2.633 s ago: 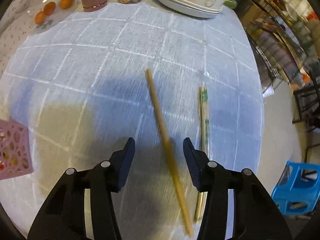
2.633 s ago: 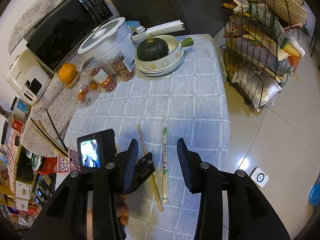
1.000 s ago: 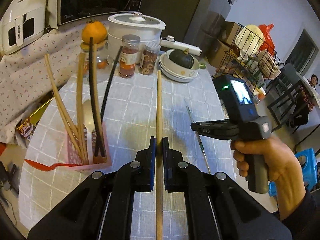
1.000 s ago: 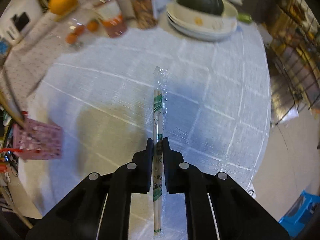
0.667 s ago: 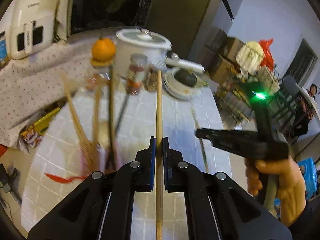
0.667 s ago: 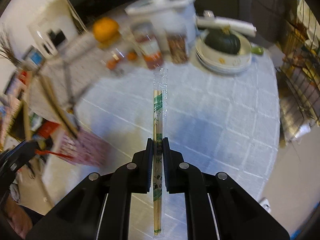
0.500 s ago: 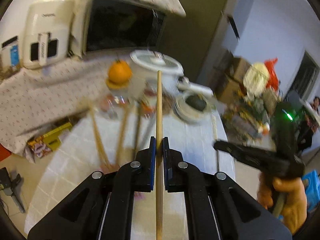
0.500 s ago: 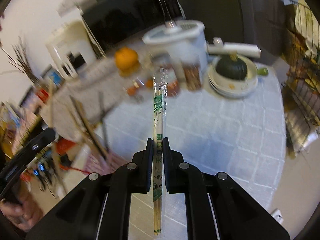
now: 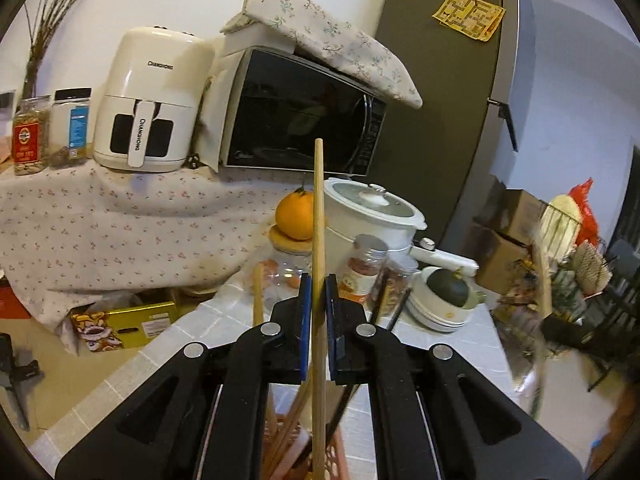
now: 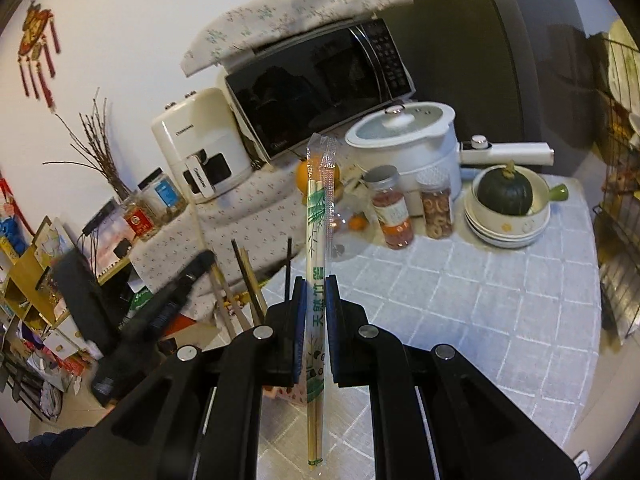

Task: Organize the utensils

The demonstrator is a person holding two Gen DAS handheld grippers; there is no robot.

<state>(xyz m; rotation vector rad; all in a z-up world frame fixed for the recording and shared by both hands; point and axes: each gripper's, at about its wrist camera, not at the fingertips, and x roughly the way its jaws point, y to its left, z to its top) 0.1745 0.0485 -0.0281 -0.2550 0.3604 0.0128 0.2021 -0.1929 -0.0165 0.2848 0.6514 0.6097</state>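
My left gripper is shut on a bare wooden chopstick and holds it upright, its lower end over the pink utensil basket. Several chopsticks stand in that basket. My right gripper is shut on a plastic-wrapped pair of chopsticks, held upright above the grey checked tablecloth. In the right wrist view the left gripper shows blurred at the left, beside the basket's chopsticks. The basket is mostly hidden behind both grippers.
At the table's far side stand a white cooker, two jars, an orange on a glass jar and stacked bowls with a green squash. Behind are a microwave and air fryer. A wire rack stands right.
Both grippers have tilted up from the table to near upright, each still holding its chopsticks. The left one has moved over the pink basket.
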